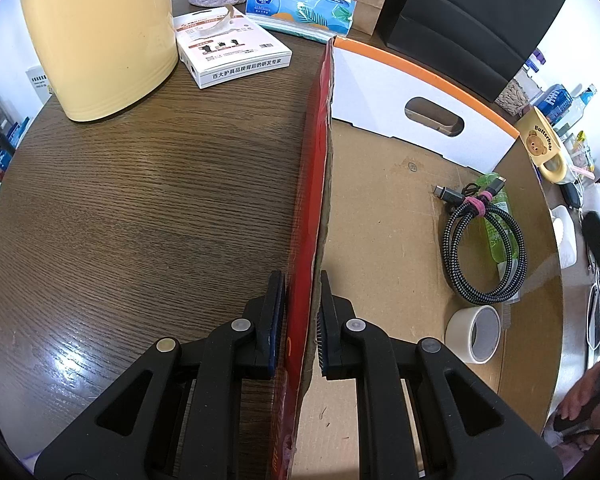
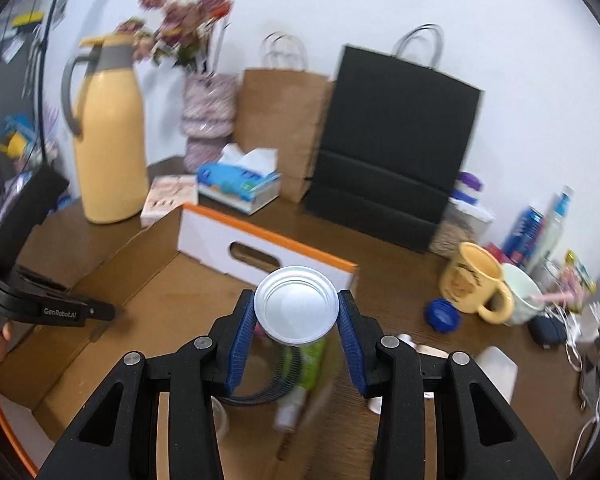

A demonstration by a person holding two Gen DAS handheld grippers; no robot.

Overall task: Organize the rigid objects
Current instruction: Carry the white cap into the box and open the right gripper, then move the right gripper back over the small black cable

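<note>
Left hand-held gripper [image 1: 302, 316] pinches the box wall [image 1: 314, 200], steadying it. Right hand-held gripper [image 2: 296, 334] clamps a clear jar [image 2: 296, 308]; next, lower it into the box below.

left tongs [image 1: 302, 320] clamped shut, right tongs [image 2: 296, 332] seemingly gripping

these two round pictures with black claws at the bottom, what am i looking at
Each picture comes from a fisheye camera on a handheld gripper, one in each of a person's hands. The left gripper has its jaws shut on the side wall of a cardboard box, steadying it. Inside lie a coiled cable and a tape roll. The right gripper holds a clear jar with a silver lid above the box. On the wooden table stand a yellow jug and a yellow mug.
</note>
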